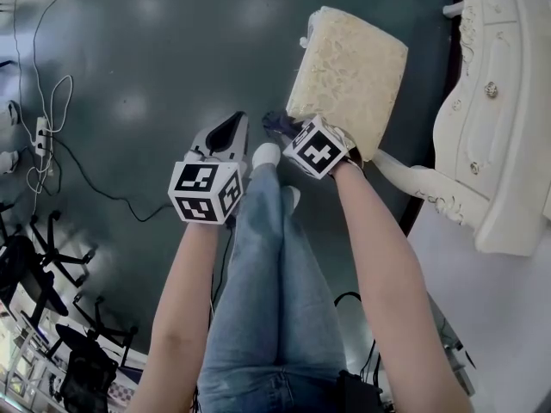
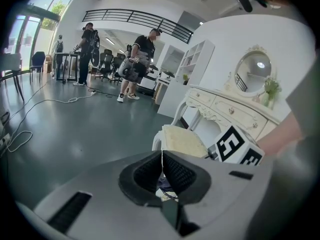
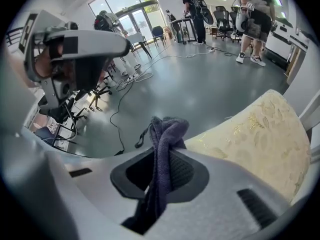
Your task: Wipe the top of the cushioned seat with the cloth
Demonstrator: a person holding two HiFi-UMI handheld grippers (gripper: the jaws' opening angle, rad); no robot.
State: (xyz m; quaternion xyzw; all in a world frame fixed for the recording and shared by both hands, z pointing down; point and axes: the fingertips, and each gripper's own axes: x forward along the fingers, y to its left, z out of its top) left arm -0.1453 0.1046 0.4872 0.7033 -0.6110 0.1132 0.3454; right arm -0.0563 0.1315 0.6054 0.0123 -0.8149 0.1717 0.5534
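While your right gripper [image 1: 289, 132] was clamped on a fold of the dark cloth [image 1: 276, 125], that cloth had not reached the cushioned seat [image 1: 349, 71]. It hung just off the seat's near left corner, over bare floor [image 1: 155, 50]. In the right gripper view a bunched wad stood past the tips, a loose tail trailed under the jaws, and the seat lay to the right.

Your left gripper [image 1: 231, 130] was closed on nothing. Its own view showed the jaws pressed together along a thin seam.

Risks, as I judged them:
- The pinch was on a narrow fold. The seat's patterned cover looked textured, so drag could tug the cloth free or roll it into a rope that wipes little.
- Little cloth sat ahead of the tips. If you came down too steeply, hard jaw would likely meet the fabric instead of the cloth.
- The seat looked light. A sideways push might slide it on the smooth floor, and your idle left gripper could steady the near edge.

Room to move:
- The seat's right side lay just beside a curved leg of the white dressing table [image 1: 495, 110]. Strokes toward that side had little run-out.
- The far and left edges opened onto floor, so sweeps that way were free.
- Your shoe [image 1: 266, 154] sat near the close corner, under both grippers.
- The floor cable [image 1: 95, 183] was well apart to the left.
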